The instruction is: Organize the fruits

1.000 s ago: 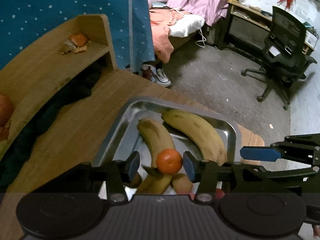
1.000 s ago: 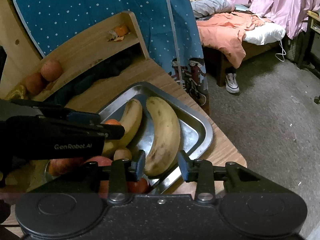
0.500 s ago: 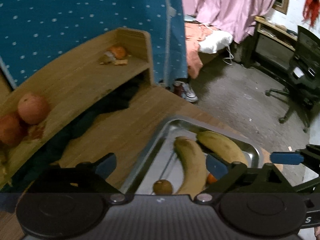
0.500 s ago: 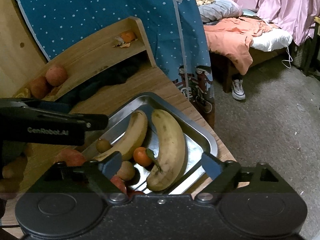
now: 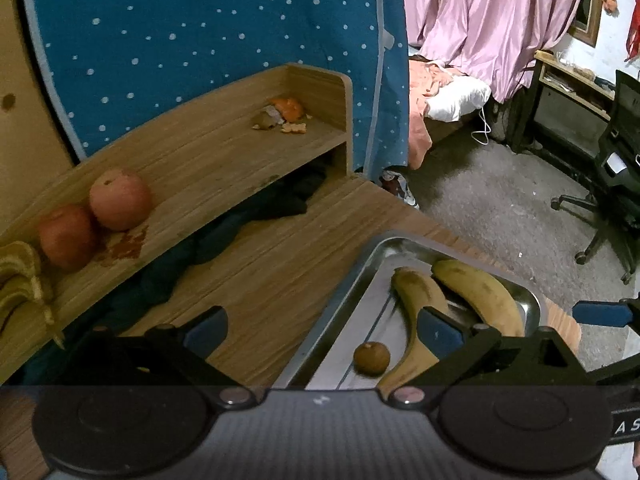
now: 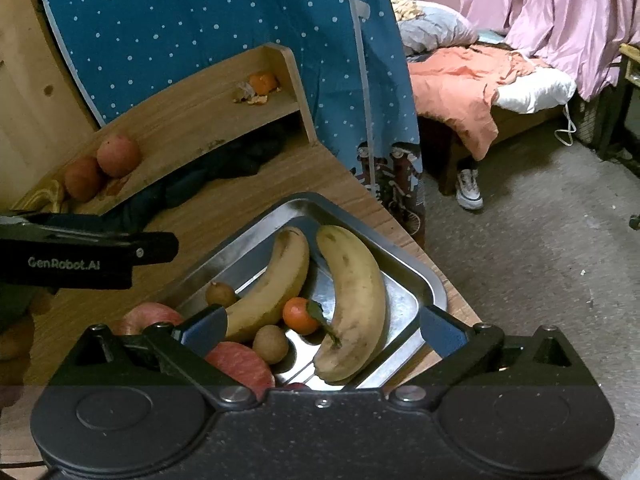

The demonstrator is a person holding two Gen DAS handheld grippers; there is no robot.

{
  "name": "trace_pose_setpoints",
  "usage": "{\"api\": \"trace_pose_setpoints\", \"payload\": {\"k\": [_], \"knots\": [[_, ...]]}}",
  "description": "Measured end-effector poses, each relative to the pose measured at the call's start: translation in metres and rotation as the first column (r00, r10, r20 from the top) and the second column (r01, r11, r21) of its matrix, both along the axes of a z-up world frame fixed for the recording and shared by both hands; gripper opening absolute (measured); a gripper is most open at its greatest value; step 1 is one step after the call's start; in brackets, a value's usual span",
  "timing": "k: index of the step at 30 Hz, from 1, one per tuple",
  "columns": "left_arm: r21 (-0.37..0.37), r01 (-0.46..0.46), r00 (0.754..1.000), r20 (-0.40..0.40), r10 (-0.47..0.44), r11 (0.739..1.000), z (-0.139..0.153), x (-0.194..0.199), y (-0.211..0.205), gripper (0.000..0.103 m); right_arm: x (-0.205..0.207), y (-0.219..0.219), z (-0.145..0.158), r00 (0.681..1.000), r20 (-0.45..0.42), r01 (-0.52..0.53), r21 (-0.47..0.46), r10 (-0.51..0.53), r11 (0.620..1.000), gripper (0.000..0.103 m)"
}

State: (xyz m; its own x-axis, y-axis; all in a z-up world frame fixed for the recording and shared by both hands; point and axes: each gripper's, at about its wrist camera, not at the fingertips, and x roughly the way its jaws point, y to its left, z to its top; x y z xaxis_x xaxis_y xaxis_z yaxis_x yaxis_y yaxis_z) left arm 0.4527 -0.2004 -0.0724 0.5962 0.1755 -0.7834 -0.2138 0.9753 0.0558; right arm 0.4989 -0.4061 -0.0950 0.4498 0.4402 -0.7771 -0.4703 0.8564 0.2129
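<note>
So the setup is a wood-grain desk (image 6: 256, 208) with a curved raised shelf (image 5: 208, 160) along its back, in a bedroom with a gritty grey floor (image 6: 520, 248), a blue white-dotted fabric wardrobe (image 6: 200, 20) behind the desk, shiny pink curtains (image 5: 488, 20) and a bed with a rumpled orange blanket (image 6: 460, 80) up around 1 o'clock. The fruit sits in a shallow stainless tray (image 6: 434, 286) with rounded corners, down by 6 o'clock in the right wrist view: two speckled bananas (image 6: 356, 296) curving side by side, a small orange tangerine (image 6: 299, 315) with a leaf wedged between them, two dull brown round fruits (image 6: 272, 343), and red apples (image 6: 240, 362) at the near-left end, partly hidden by the gripper. On the shelf, two reddish apples (image 5: 120, 199) touch each other at 9 o'clock, with banana peel (image 5: 22, 280) just beside them and a heap of orange peel (image 5: 286, 114) at the far end, 12 o'clock. Dark clothing (image 5: 224, 236) is stuffed under the shelf. The left gripper (image 5: 320, 330) is spread wide with nothing in it, hanging over the tray's left edge, its right finger covering part of one banana. The right gripper (image 6: 322, 326) is spread wide too, empty, straddling the near end of the tray. A black office chair (image 5: 616, 184) stands at 3 o'clock.
</note>
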Motion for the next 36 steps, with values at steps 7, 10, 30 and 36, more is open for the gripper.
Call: {"api": "trace_pose_setpoints", "payload": {"k": [7, 10, 30, 36], "knots": [[-0.016, 0.029, 0.999, 0.034, -0.028, 0.999, 0.007, -0.031, 0.01, 0.103, -0.037, 0.005, 0.016, 0.997, 0.051, 0.062, -0.014, -0.061, 0.998, 0.102], [-0.022, 0.043, 0.998, 0.049, -0.041, 0.999, 0.012, -0.049, 0.016, 0.103, -0.063, 0.008, 0.027, 0.993, 0.077, 0.085, -0.004, -0.084, 0.996, 0.102], [-0.032, 0.113, 0.987, 0.122, -0.109, 0.993, 0.025, -0.162, 0.041, 0.103, -0.22, 0.028, 0.071, 0.934, 0.246, 0.247, 0.082, -0.26, 0.965, 0.102], [-0.033, 0.07, 0.985, 0.162, -0.064, 0.997, 0.033, -0.18, 0.048, 0.103, -0.233, 0.032, 0.077, 0.934, 0.277, 0.213, 0.079, -0.227, 0.974, 0.102]]}}
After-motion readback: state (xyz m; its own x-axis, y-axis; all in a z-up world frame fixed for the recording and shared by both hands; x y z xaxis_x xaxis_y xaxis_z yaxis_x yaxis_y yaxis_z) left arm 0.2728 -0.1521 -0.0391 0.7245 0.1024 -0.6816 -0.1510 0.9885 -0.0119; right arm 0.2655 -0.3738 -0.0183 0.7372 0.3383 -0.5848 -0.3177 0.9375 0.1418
